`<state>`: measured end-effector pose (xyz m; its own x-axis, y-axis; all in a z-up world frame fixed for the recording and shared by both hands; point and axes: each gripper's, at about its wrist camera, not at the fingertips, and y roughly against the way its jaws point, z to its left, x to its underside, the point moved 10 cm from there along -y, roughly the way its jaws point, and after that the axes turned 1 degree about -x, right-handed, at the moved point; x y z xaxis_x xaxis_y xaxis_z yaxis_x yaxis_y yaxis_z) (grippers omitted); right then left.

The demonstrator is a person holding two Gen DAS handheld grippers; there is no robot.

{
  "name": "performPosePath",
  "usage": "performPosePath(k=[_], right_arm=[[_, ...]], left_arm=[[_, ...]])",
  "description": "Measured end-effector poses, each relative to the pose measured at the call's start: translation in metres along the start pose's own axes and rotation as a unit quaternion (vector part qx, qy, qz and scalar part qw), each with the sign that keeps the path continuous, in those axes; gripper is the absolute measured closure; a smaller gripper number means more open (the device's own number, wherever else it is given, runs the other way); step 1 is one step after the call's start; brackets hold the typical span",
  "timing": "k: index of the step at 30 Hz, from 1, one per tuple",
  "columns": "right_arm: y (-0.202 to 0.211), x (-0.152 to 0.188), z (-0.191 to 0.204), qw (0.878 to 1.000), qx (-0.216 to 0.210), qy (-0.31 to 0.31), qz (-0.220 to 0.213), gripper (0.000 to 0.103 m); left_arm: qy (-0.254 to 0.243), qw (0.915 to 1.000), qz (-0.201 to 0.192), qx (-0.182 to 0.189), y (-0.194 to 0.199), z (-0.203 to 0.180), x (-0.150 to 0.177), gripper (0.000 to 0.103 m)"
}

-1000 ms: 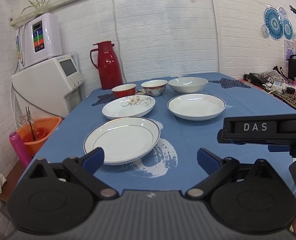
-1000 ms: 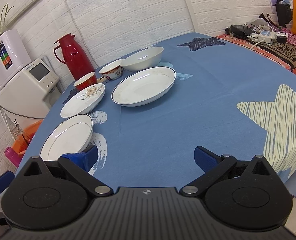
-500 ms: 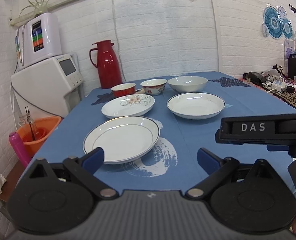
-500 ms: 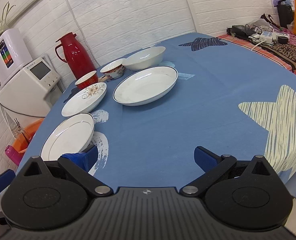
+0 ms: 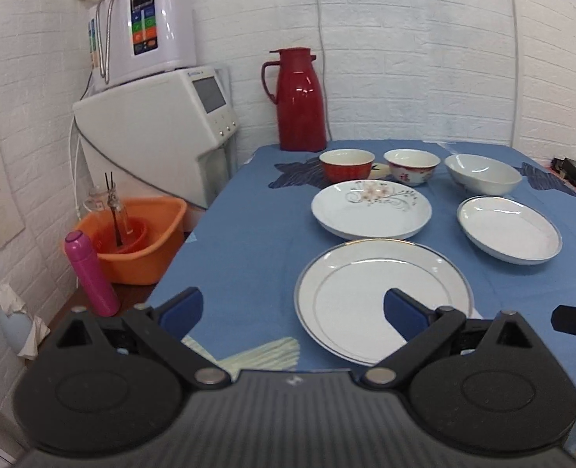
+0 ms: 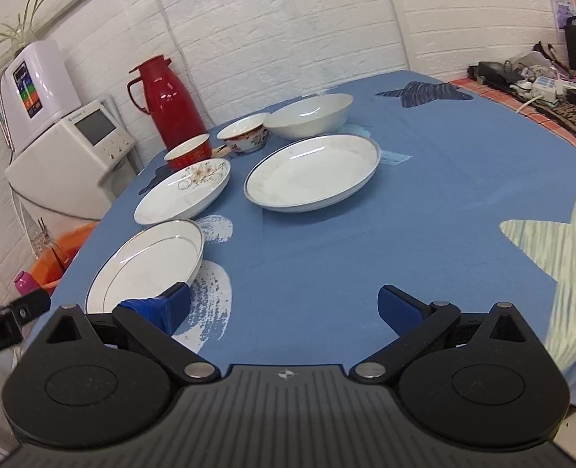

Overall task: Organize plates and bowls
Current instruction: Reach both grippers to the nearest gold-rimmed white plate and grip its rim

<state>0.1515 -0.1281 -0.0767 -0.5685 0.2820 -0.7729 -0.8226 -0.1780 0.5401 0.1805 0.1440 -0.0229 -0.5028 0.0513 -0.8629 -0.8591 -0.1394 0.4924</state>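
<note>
Six pieces of crockery lie spread over the blue-clothed table (image 6: 424, 210), none stacked yet. Nearest is the silver-rimmed plate (image 5: 381, 304), flat on the cloth close to the table's front edge. Behind it sits the floral plate (image 5: 371, 208), and to its right the deep white plate (image 6: 312, 172). Along the back run the red bowl (image 5: 346, 163), the patterned bowl (image 5: 411, 166) and the large white bowl (image 6: 309, 115), with a red thermos (image 5: 301, 99) behind them by the wall.

The left gripper (image 5: 292, 312) hovers low over the near-left part of the table, its fingers spread wide and empty; the right-hand finger overlaps the silver-rimmed plate in view, though whether it touches I cannot tell. The right gripper (image 6: 284, 308) hangs over bare cloth, fingers likewise apart and holding nothing — its left finger sits just beside that same plate's near rim.

All of this looks like glazed ceramic: stiff, fairly heavy for its size, slick and liable to chip. The plates lie flat, so the only purchase is the raised rim, pinched from the edge with one finger above and one slid beneath. A one-sided hold will likely sag — a firm squeeze and a level lift seem wise. The bowls offer an easier wall to pinch.
</note>
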Motion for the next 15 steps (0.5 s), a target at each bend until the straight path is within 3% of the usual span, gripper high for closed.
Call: performPosePath(k=[4,9,15], right_arm=[[-0.027,-0.010,0.027,0.999,-0.023,0.024,0.015,0.013],[-0.071,-0.021,0.054,0.997,-0.038,0.042,0.048,0.013],[-0.122,-0.021,0.078,0.991,-0.032,0.081,0.101,0.015]], left_arm=[[-0.013,0.9992,0.035,0.011,-0.041,0.012,-0.012,0.004],[-0.019,0.9940,0.091,0.059,-0.091,0.006,-0.011,0.004],[-0.016,0.9870,0.130,0.094,-0.129,0.005,-0.005,0.004]])
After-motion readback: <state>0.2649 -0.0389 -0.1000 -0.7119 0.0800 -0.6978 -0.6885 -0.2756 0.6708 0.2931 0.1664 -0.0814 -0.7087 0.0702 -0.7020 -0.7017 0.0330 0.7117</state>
